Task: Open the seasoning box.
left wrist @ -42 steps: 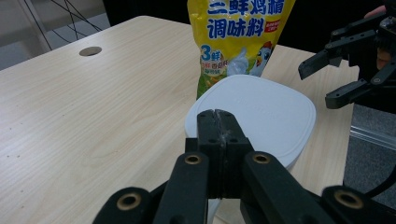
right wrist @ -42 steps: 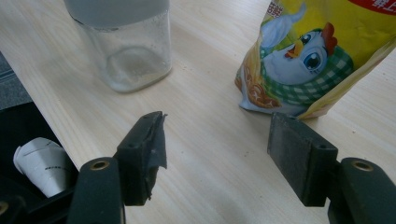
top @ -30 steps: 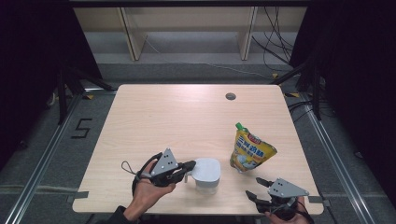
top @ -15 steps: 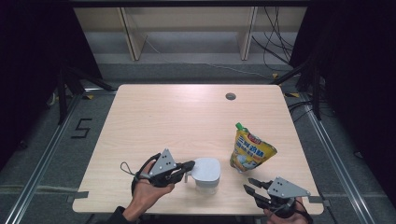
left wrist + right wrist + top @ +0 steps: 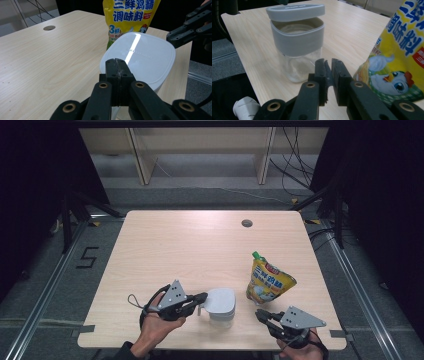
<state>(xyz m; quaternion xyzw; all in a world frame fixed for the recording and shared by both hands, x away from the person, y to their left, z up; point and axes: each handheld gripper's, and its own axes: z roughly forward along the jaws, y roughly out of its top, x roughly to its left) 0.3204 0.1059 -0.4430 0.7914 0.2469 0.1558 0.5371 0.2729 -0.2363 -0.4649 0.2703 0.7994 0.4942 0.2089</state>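
While I am watching the lid (image 5: 295,12) sitting tilted above the jar (image 5: 221,306) rather than pressed down on it, I am judging the work to be at its opening stage: the jar is being opened, and nothing from the yellow seasoning pouch (image 5: 269,283) is going in yet. The jar is standing near the front edge of the bench (image 5: 190,245), with the pouch upright just beside it on its right, green cap on. My left hand-held gripper (image 5: 117,65) is clenched, its jaws pressed together right at the lid's near rim; whether they are pinching a tab there I cannot tell. My right hand-held gripper (image 5: 327,65) is hovering between jar and pouch, its jaws having just been closing with nothing between them, a narrow slit remaining. I am reckoning that what is left is swinging the lid clear, taking up the pouch, uncapping it and pouring.
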